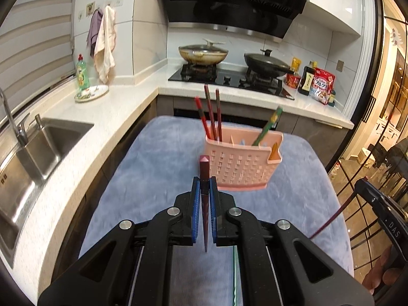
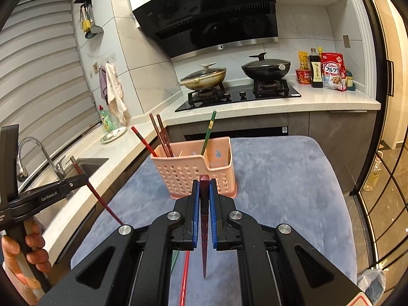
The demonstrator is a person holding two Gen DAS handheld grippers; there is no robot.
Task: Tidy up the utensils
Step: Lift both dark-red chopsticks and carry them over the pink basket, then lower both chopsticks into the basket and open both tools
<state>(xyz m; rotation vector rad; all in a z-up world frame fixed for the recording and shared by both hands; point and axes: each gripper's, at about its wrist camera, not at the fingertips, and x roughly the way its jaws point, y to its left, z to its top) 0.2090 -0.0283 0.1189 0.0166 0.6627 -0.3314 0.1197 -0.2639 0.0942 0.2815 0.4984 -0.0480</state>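
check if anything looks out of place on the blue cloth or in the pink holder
Nothing is spilled or damaged. One green chopstick stands alone in the pink holder, apart from the three reddish chopsticks at the other end. Loose green and red chopsticks lie on the blue cloth, unsorted.

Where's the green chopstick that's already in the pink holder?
In both wrist views the green chopstick leans in a compartment of the pink holder, to the right of the dark red chopsticks, on the blue cloth.
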